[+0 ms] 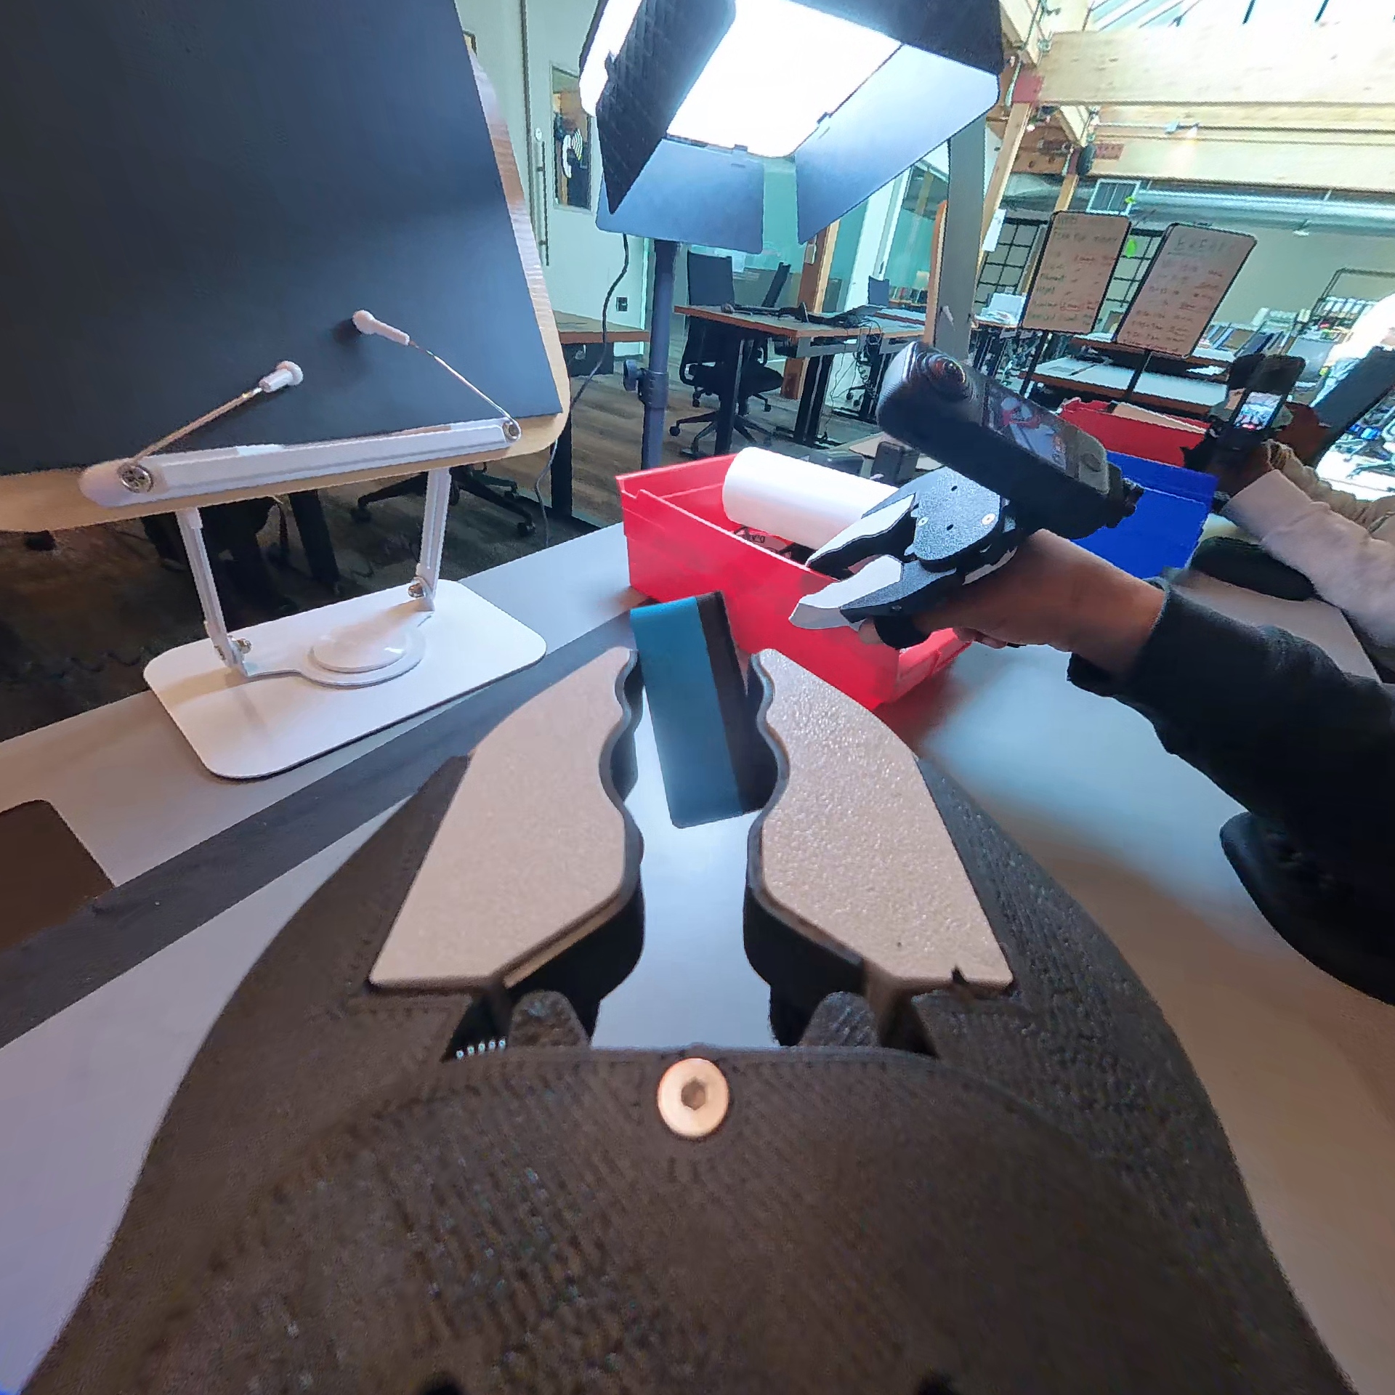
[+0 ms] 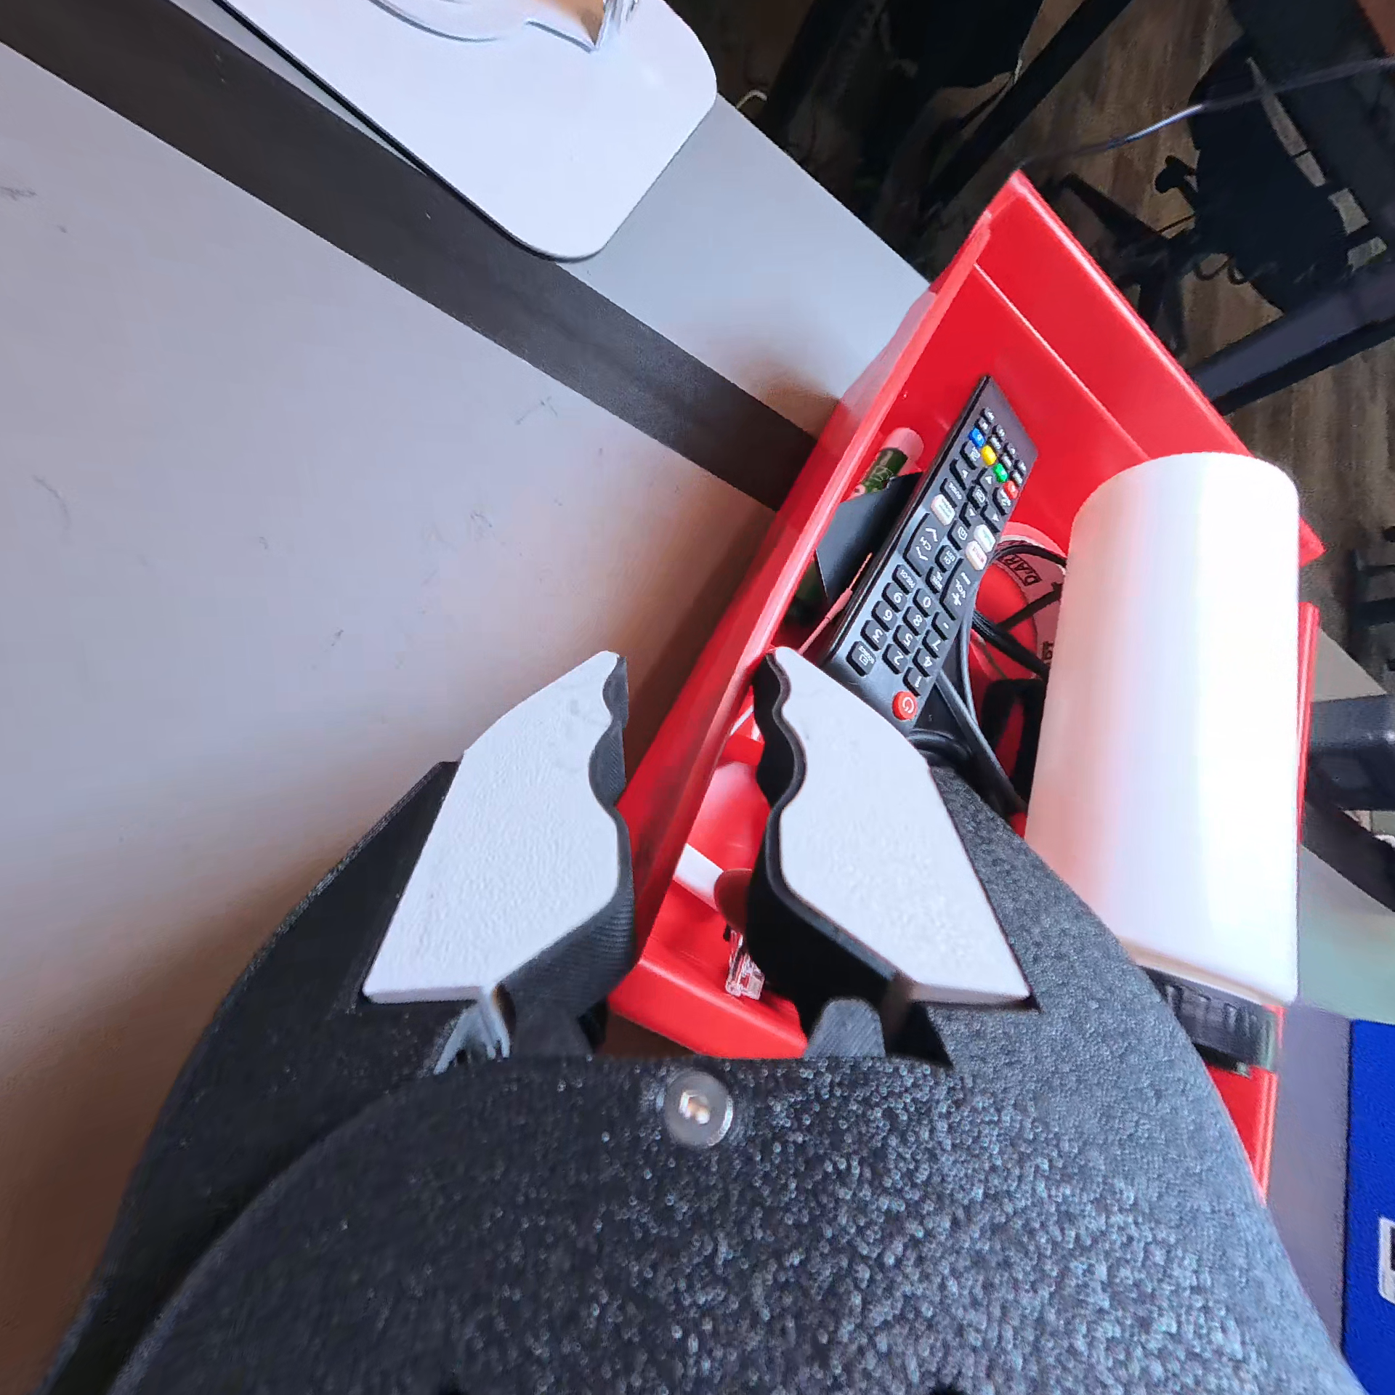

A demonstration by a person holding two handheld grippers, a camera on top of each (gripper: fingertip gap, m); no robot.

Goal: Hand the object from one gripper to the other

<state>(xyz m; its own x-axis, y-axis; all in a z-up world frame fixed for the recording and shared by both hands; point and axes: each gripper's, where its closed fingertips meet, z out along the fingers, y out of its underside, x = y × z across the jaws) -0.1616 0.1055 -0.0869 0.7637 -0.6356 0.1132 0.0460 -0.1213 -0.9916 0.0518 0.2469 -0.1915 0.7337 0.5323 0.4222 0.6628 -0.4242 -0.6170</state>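
We read out no writing; our left gripper [image 1: 694, 679] pinches the blue-and-black block [image 1: 691, 725]; our right gripper [image 2: 691, 679], at two o'clock, is spread, empty, over the red bin [image 2: 1057, 340].

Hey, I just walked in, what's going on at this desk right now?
A person is working two handheld claws over a grey desk. The left claw grips a blue and black block, held up off the desk. The right claw is open and empty, above the near wall of a red bin that holds a remote and a white roll. The two claws are apart, so the handover has not happened yet.
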